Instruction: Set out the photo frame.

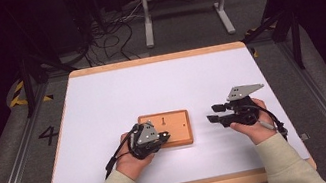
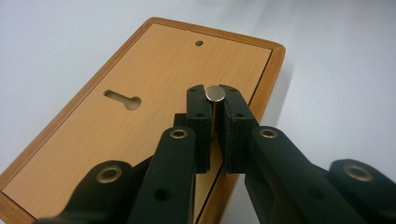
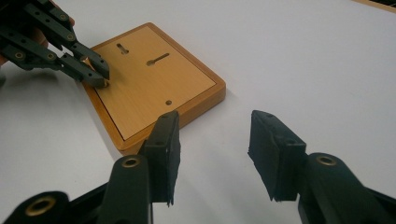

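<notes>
1. Nearest the camera in the left gripper view, the left gripper has its fingers closed on a small metal pin, which stands upright between the pads with its round flat head on top.
2. Pin and fingers hang over the near left part of the wooden board, close to its near edge. Whether the pin's lower end touches the wood cannot be told; the pads hide it.
3. On the board's face lie a keyhole slot and, farther off, a small round hole. As I judge it, the coming move turns on this: the pin's long axis is vertical, and both openings lie beyond the fingers, toward the far side of the board.
4. Right gripper rests on the table to the right of the board, apart from it, fingers spread open and empty. Its left counterpart is plainly the nearer one.
5. Underneath is a white table with a wooden rim; beyond it, a dark floor with cables and a grey stand.
</notes>
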A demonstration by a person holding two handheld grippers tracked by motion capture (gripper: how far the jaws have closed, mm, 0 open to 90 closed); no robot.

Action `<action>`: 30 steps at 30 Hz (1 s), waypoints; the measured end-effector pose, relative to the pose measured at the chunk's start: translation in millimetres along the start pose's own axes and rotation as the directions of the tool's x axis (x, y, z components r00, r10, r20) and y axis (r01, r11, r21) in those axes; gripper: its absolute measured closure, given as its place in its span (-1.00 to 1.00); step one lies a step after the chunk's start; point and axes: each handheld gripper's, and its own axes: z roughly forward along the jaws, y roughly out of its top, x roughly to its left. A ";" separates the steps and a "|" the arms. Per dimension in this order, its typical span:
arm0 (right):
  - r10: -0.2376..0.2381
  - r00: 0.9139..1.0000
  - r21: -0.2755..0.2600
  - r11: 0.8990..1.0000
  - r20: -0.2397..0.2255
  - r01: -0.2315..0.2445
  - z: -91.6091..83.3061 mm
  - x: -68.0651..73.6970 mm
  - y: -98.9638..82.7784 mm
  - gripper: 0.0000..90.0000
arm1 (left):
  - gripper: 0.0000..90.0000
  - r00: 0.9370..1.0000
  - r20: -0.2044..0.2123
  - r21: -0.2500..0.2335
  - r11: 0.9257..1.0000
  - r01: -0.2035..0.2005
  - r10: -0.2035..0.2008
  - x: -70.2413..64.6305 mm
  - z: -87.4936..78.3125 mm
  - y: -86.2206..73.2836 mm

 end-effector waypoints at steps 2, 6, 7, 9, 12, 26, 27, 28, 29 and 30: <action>-0.005 1.000 0.000 1.000 0.001 0.005 0.0 0.6 0.3 0.17 | 0.86 0.999 -0.017 -0.003 0.999 -0.041 0.041 -3.1 -0.6 -0.3; -0.008 1.000 -0.003 1.000 -0.002 0.008 -0.6 1.7 0.8 0.17 | 0.86 0.991 -0.055 -0.005 0.992 -0.125 0.125 -11.2 -2.9 -2.4; -0.009 1.000 -0.005 1.000 -0.003 0.009 -0.7 2.1 1.0 0.17 | 0.86 0.988 -0.063 -0.011 0.990 -0.139 0.139 -12.6 -3.0 -3.4; -0.014 1.000 -0.005 1.000 -0.003 0.014 -1.0 2.8 1.5 0.17 | 0.86 0.984 -0.072 -0.013 0.986 -0.167 0.166 -14.6 -3.7 -4.5; -0.018 1.000 -0.004 1.000 -0.010 0.018 -0.5 4.2 2.4 0.16 | 0.86 0.976 -0.091 -0.014 0.979 -0.202 0.200 -17.6 -4.2 -5.2; 0.109 0.990 0.044 0.993 -0.084 -0.106 19.8 15.2 16.8 -0.23 | 0.87 0.931 -0.160 0.019 0.944 -0.329 0.327 -32.1 -6.9 -8.1; 0.128 0.988 0.054 0.991 -0.091 -0.123 25.8 16.2 20.7 -0.29 | 0.87 0.930 -0.162 0.021 0.943 -0.331 0.330 -32.6 -7.0 -8.1; 0.134 0.986 0.070 0.989 -0.098 -0.128 30.4 16.3 23.4 -0.32 | 0.87 0.929 -0.162 0.021 0.942 -0.334 0.333 -32.9 -6.9 -8.2; 0.138 0.986 0.084 0.988 -0.096 -0.130 34.7 16.8 26.4 -0.33 | 0.87 0.929 -0.163 0.023 0.942 -0.334 0.333 -33.1 -7.2 -8.5; 0.136 0.987 0.095 0.987 -0.090 -0.128 38.5 17.3 29.4 -0.34 | 0.87 0.929 -0.162 0.020 0.942 -0.335 0.334 -32.9 -7.0 -8.6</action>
